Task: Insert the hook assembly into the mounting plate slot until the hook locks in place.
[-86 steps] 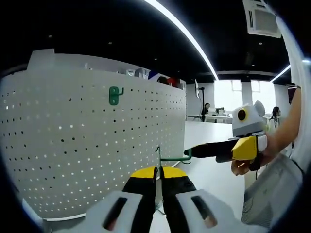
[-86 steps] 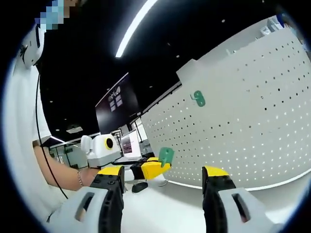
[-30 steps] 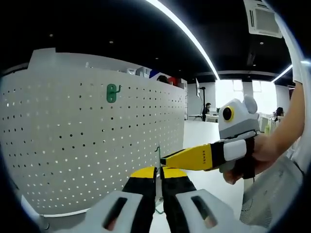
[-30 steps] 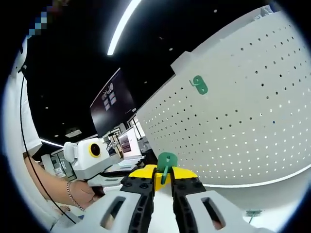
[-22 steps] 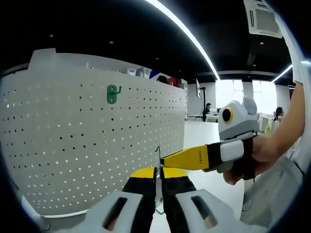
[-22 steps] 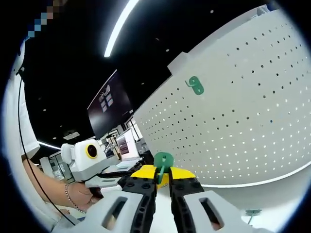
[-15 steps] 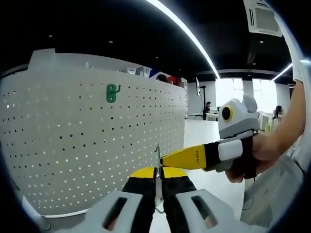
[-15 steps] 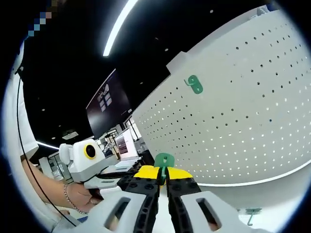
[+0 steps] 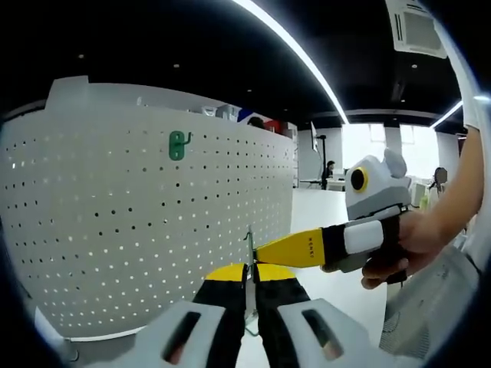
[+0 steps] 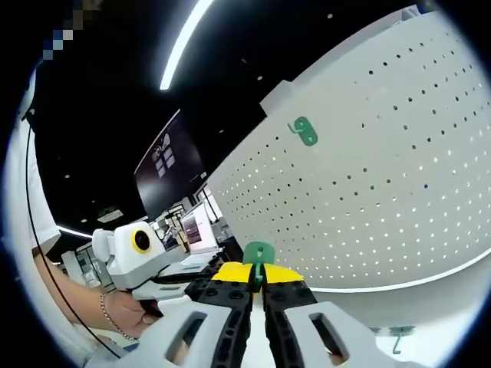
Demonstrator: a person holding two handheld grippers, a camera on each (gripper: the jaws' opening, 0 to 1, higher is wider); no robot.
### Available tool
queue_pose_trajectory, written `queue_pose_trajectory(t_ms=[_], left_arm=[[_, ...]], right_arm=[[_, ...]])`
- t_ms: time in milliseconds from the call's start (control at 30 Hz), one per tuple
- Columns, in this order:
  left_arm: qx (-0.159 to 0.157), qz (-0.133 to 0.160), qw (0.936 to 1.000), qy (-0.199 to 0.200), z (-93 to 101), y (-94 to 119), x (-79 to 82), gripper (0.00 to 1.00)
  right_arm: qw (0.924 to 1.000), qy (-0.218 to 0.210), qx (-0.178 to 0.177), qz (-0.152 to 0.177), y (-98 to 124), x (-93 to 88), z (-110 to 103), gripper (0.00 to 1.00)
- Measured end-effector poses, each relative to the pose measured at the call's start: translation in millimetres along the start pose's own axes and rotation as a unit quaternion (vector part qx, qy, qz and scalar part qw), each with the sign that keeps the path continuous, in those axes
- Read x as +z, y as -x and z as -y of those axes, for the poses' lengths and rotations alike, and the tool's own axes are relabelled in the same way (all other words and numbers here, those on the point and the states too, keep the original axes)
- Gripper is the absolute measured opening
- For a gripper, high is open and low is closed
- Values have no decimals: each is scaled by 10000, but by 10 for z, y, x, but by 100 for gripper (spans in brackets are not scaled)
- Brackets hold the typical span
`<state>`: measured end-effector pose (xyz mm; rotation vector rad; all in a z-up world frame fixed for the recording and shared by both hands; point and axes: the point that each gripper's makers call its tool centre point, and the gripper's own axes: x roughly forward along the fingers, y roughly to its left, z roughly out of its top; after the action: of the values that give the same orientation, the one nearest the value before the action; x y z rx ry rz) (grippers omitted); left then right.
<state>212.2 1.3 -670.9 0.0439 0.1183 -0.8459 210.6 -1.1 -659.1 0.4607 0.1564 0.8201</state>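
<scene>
A green hook assembly [image 9: 248, 247] shows edge-on as a thin strip between the yellow tips of my left gripper [image 9: 250, 268], which is shut on it. My right gripper [image 9: 262, 251] reaches in from the right, its yellow tip meeting the same hook. In the right gripper view the hook's green plate [image 10: 258, 253] stands just past my right gripper [image 10: 258, 271], shut on the hook. My left gripper [image 10: 192, 280] comes in from the left there. The white perforated mounting plate [image 9: 115, 230] [image 10: 399, 192] stands behind, with another green hook [image 9: 178, 146] [image 10: 302, 131] hung high on it.
A spare green hook [image 10: 397, 331] lies on the white tabletop near the board's foot. A person's hand [image 9: 418, 249] holds the right gripper. An open office with desks and monitors lies beyond the board's right edge.
Since 2.9 s ago my right gripper has come in and shut on the hook that the left gripper holds. Over the last second both stay almost still.
</scene>
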Motion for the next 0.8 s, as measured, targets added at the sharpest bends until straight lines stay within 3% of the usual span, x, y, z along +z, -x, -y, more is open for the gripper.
queue_pose_trajectory(t_ms=[800], left_arm=[[3,-27,10000,59,21,0,-8,4]], right_arm=[[10000,-9,-32,-76,17,-4,0,1]])
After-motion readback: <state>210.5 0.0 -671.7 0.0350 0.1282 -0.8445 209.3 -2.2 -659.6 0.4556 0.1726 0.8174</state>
